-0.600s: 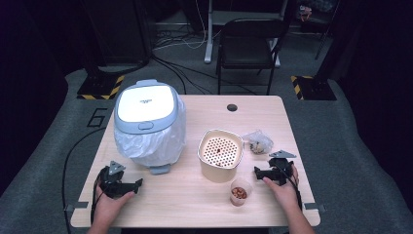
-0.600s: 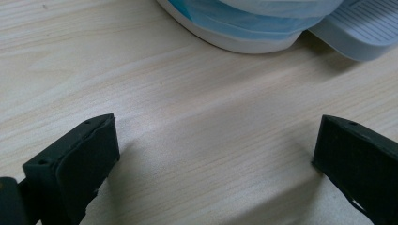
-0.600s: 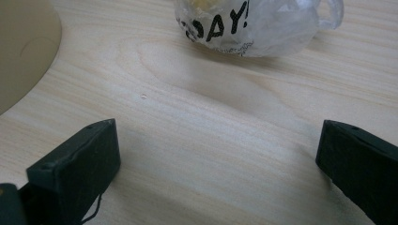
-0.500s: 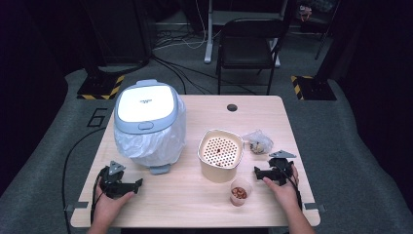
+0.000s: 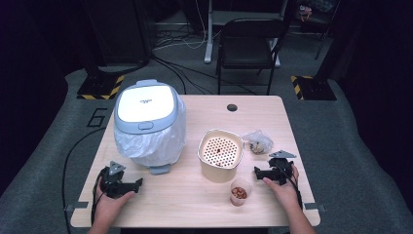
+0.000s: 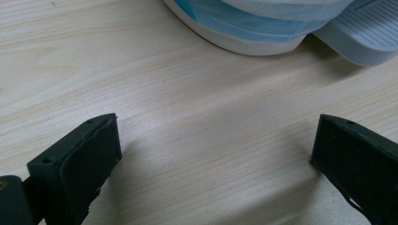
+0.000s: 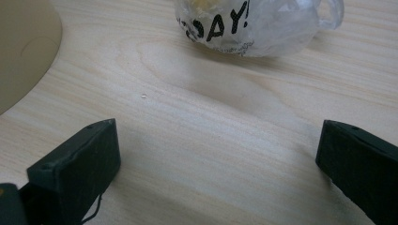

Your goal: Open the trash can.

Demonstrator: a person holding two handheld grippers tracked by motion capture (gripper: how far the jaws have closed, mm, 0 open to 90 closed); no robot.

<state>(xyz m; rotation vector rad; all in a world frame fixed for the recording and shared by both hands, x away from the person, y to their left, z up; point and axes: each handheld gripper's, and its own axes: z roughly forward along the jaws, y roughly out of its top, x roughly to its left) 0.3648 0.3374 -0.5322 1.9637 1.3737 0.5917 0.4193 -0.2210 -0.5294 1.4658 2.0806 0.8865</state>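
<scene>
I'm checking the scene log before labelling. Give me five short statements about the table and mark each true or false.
1. Both claws are open. True: left claw and right claw grip nothing.
2. The bin has its lid raised. False: the lid is shut.
3. The small cup lies tipped over. False: it stands upright, with brown pieces inside.
4. A clear plastic bag lies ahead of the right claw. True.
5. The beige perforated container sits between bin and bag. True.
</scene>
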